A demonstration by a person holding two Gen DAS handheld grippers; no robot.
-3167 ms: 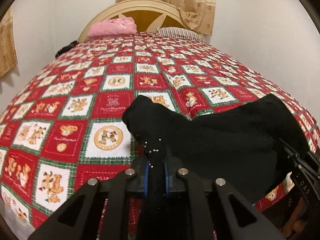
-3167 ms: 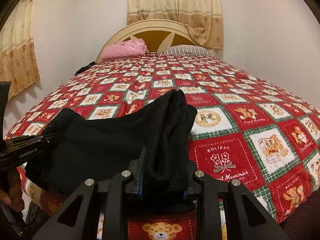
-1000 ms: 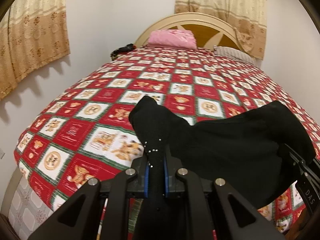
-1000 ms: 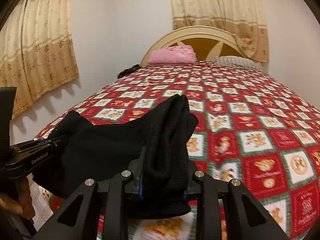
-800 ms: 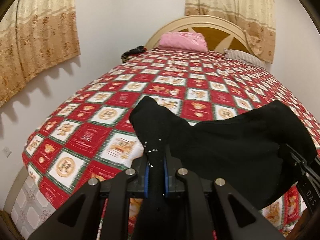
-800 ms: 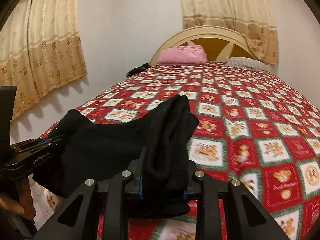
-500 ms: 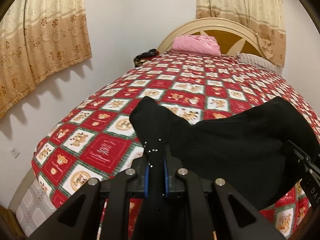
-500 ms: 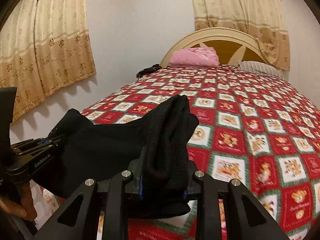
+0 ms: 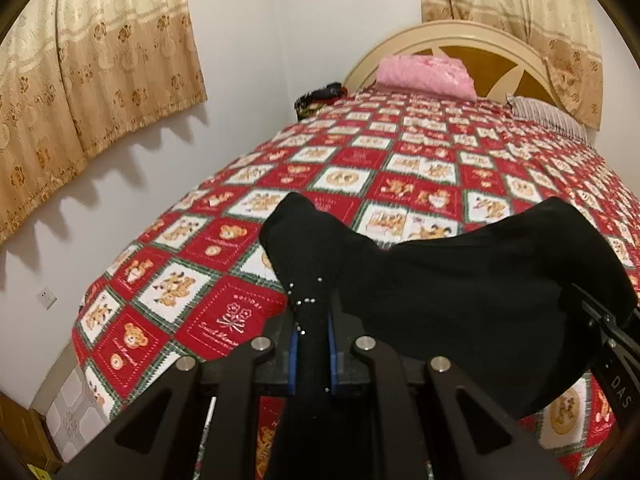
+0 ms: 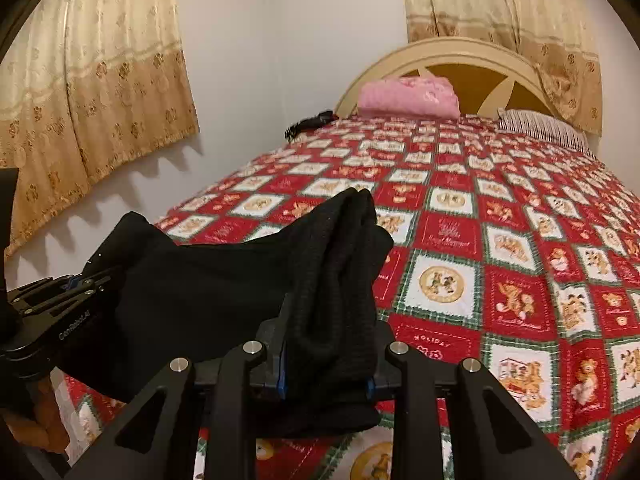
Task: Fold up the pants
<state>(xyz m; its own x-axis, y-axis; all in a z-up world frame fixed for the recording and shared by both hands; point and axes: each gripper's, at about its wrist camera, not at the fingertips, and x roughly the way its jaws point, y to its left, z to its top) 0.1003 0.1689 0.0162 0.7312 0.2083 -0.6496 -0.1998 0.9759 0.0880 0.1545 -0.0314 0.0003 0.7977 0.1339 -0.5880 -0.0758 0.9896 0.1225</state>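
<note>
Black pants (image 9: 460, 292) hang stretched between my two grippers above the near end of the bed. My left gripper (image 9: 311, 354) is shut on a thin bunch of the black cloth, which rises in a peak ahead of its fingers. In the right wrist view the same pants (image 10: 224, 280) sag leftward from my right gripper (image 10: 326, 364), shut on a thick wad of the cloth. The left gripper (image 10: 76, 284) shows at that view's left edge, and the right gripper (image 9: 612, 344) at the left wrist view's right edge. The pants' lower part is hidden below both grippers.
The bed wears a red and white checked bear-print cover (image 9: 420, 168). A folded pink blanket (image 9: 424, 72) and a striped pillow (image 9: 548, 116) lie by the cream headboard (image 10: 472, 56). A small dark object (image 9: 320, 94) sits at the bed's far left corner. Beige curtains (image 10: 96, 80) hang on the left wall.
Both grippers have swung leftward together with the pants held taut between them; the left wall and curtain have come further into view. Neither grip has altered.
</note>
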